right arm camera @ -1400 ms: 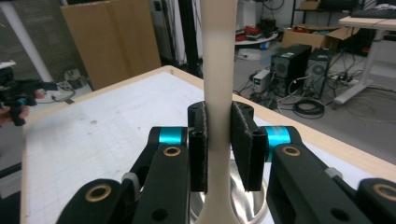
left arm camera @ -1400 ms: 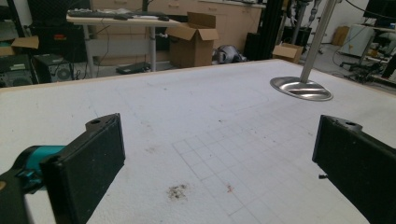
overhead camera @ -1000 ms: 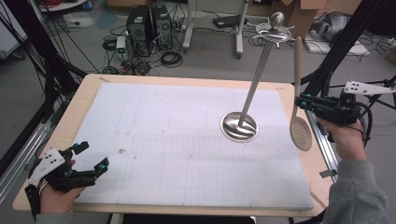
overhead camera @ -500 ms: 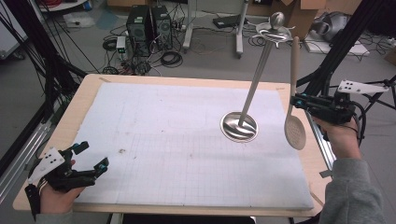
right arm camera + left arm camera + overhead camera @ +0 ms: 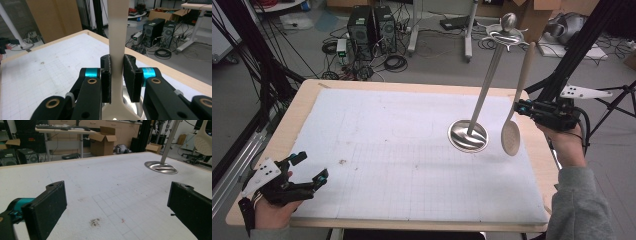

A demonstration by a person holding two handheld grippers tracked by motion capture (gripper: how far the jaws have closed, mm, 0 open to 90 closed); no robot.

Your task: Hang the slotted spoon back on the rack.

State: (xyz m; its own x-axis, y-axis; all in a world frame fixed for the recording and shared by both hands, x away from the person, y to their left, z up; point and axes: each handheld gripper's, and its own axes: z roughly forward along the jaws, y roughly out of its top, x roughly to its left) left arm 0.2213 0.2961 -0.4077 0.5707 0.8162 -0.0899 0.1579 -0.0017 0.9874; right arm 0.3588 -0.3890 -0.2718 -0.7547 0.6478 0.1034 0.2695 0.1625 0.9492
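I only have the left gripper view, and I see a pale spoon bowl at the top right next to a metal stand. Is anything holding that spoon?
Observer: Yes, the right gripper is shut on the spoon, clamping its handle just above the bowl.
Operator: Which way is the spoon pointing?
Observer: Bowl down, handle up, lifted off the table.
Operator: What tops the stand?
Observer: The stand carries a ring of hooks under a round knob, level with the handle's tip.
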